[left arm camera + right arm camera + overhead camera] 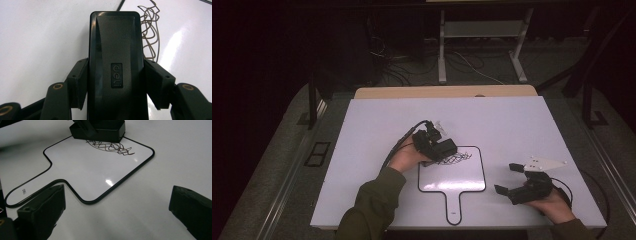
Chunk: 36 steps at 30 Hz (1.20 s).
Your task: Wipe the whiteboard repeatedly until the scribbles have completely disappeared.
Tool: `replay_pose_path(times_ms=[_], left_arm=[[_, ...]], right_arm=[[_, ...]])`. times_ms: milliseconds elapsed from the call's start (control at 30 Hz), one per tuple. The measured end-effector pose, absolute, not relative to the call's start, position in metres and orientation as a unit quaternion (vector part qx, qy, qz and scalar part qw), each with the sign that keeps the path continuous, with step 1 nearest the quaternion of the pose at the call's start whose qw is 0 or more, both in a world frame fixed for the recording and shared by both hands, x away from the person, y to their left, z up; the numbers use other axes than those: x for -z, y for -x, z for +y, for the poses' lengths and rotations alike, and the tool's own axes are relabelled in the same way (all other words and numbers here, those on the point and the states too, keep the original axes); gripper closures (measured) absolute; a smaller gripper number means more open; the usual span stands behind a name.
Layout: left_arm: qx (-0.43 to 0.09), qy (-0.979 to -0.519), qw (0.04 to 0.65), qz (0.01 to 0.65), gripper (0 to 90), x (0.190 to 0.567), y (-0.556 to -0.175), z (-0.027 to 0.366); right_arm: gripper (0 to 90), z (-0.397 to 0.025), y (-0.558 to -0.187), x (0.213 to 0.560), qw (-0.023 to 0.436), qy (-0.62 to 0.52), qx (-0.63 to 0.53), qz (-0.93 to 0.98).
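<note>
A paddle-shaped white board (452, 177) with a black rim lies flat on the table, handle toward me. Dark scribbles (455, 158) cover its upper left part. My left gripper (438, 148) is shut on a black eraser block (116, 62), which rests on the board's upper left corner beside the scribbles (149, 30). In the right gripper view the eraser (98, 129) sits at the far edge of the board (87, 172), right above the scribbles (110, 146). My right gripper (507, 179) stands open to the right of the board, nothing between its jaws.
The large white table top (512, 125) carries the board in its middle. A wooden edge (447, 91) runs along the back. Beyond it stand table legs and cables on a dark floor (462, 65). Cables trail from both grippers.
</note>
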<state>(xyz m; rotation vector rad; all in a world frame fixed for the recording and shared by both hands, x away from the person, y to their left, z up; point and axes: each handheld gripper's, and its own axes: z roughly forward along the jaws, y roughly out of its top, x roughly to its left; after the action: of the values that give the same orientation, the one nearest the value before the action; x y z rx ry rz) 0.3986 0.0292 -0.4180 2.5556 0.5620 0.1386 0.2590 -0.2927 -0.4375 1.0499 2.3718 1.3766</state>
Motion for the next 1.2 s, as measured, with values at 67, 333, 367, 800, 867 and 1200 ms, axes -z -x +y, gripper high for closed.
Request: replay_pose_path(times_ms=[67,333,367,800,867,1200], left_arm=[[-0.049,-0.943,0.258,0.204,39.2,0.418,-0.397,0.028],[-0.040,-0.948,0.258,0.181,39.2,0.418,-0.384,0.019],[-0.040,-0.949,0.259,0.179,39.2,0.418,-0.382,0.018],[-0.043,-0.949,0.261,0.173,39.1,0.418,-0.381,0.020],[-0.044,-0.947,0.263,0.181,39.2,0.418,-0.384,0.023],[-0.056,-0.940,0.262,0.209,39.2,0.419,-0.399,0.035]], right_arm=[[0.0,-0.293,-0.259,0.437,0.102,-0.356,-0.467,0.803],[0.0,-0.293,-0.259,0.437,0.102,-0.356,-0.466,0.804],[0.0,-0.293,-0.259,0.437,0.102,-0.356,-0.466,0.803],[0.0,-0.293,-0.259,0.437,0.102,-0.356,-0.467,0.803],[0.0,-0.293,-0.259,0.437,0.102,-0.356,-0.467,0.803],[0.0,-0.293,-0.259,0.438,0.101,-0.356,-0.467,0.803]])
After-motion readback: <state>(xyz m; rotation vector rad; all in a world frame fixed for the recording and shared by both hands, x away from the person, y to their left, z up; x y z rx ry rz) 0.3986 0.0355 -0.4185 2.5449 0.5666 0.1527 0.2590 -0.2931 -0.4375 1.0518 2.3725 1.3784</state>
